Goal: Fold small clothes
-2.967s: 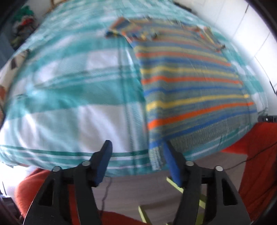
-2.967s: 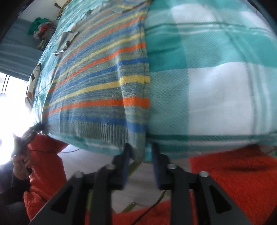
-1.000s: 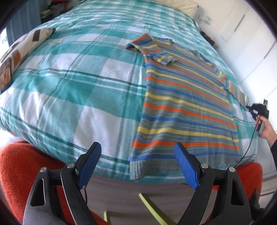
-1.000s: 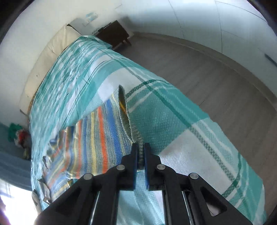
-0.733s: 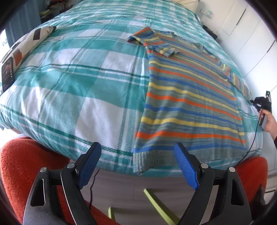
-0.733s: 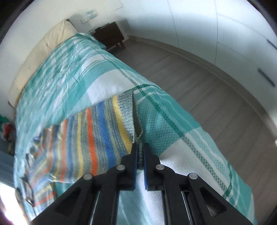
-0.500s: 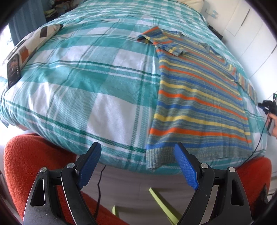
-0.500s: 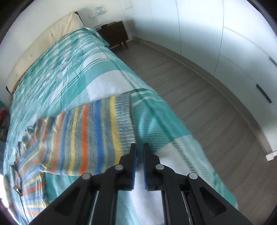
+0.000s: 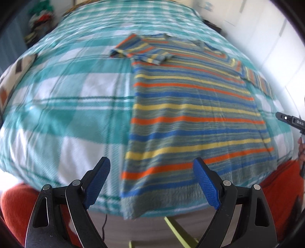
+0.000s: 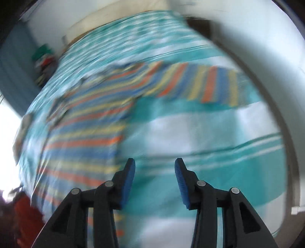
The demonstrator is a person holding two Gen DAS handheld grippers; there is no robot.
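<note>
A striped knit shirt (image 9: 186, 106), grey with orange, yellow and blue bands, lies flat on a teal and white checked bed cover (image 9: 57, 106). Its hem hangs over the near bed edge. My left gripper (image 9: 151, 183) is open and empty, just above the hem's left corner. In the blurred right wrist view the shirt (image 10: 91, 118) lies to the left with one sleeve stretched out to the right. My right gripper (image 10: 154, 179) is open and empty above the bed cover (image 10: 219, 152), beside the shirt's right edge.
An orange rug (image 9: 15, 206) lies on the wooden floor below the bed edge. A patterned pillow (image 9: 11, 80) sits at the bed's left side. A pile of clothes (image 9: 42, 17) is at the far left. White cupboards (image 9: 274, 42) stand to the right.
My right gripper has let go of the shirt's sleeve end, opened, and swung back over the bed. My left gripper has stayed open and moved closer to the hem.
</note>
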